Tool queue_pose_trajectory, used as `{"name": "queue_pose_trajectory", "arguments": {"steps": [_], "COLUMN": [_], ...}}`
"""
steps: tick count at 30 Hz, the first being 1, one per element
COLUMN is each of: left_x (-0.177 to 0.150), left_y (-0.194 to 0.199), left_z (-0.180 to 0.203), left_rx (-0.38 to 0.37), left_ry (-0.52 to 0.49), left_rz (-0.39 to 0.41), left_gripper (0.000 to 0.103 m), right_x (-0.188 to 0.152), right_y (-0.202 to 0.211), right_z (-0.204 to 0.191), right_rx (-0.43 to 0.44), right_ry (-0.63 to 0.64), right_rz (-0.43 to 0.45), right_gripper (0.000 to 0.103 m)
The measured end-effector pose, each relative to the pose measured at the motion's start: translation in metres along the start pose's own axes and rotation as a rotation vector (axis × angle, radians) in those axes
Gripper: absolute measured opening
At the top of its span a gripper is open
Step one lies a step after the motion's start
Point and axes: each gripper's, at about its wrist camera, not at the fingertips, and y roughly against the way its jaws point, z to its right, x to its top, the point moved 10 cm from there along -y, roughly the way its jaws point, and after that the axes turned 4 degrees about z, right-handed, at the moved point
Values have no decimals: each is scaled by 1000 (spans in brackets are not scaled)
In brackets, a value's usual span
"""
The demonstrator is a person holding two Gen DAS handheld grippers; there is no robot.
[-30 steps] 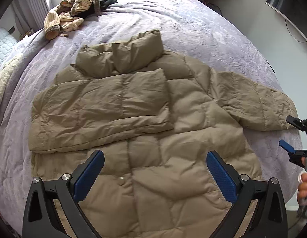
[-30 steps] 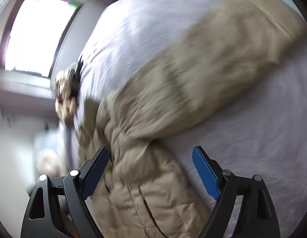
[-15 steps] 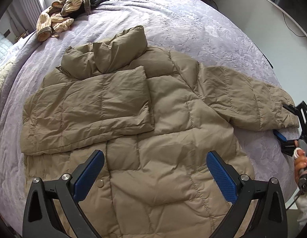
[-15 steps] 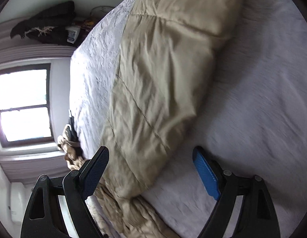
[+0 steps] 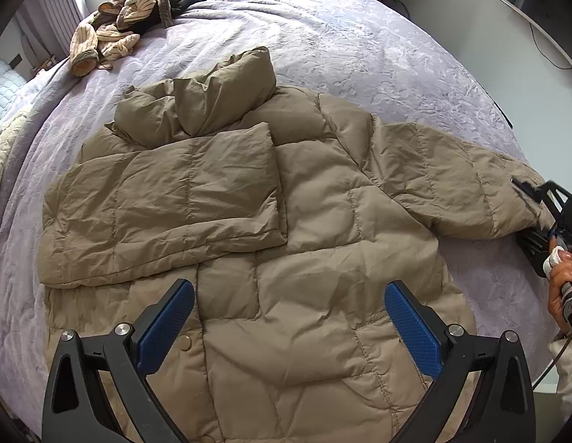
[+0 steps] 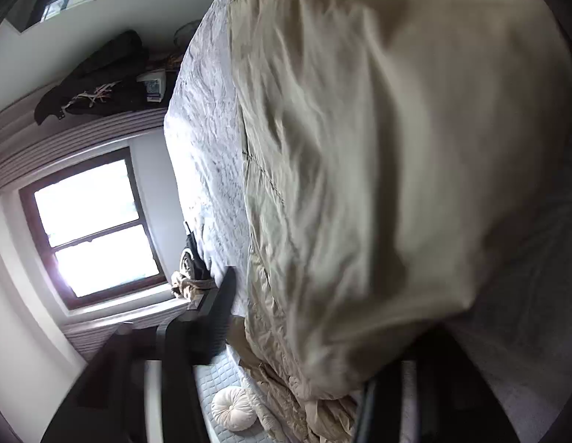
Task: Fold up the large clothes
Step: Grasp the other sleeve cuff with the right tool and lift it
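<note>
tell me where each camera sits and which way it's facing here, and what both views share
Left wrist: sits on the left tool, above the bed, looking down across the tan puffer jacket; its two blue pads show spread apart, and the right tool and right hand at the edge.
Right wrist: sits on the right tool, rolled sideways and pressed close to the jacket's sleeve, facing the window; only its dark blurred fingers show.
Shared: the jacket, bed and striped clothes pile.
</note>
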Motion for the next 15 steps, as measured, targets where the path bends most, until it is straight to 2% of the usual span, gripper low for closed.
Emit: {"name": "queue_pose_trajectory", "arguments": {"steps": [2, 5, 11, 15], "left_x": [1, 0, 2, 8], "left_y": [1, -2, -5, -4], "left_z": [-3, -9, -21, -44], "left_rx": [2, 6, 2, 2], "left_ry": [4, 23, 43, 64], "left_rz": [7, 9, 21, 47], "left_gripper": [103, 103, 103, 103], "right_x": [-1, -2, -10, -31], "right_y": [-1, -1, 1, -8], "right_z": [-4, -14, -45, -94], "right_rx": [15, 59, 120, 102], "right_ry": [14, 30, 130, 331], "right_rz": [-8, -17, -33, -45], "right_gripper": [16, 11, 8, 8]}}
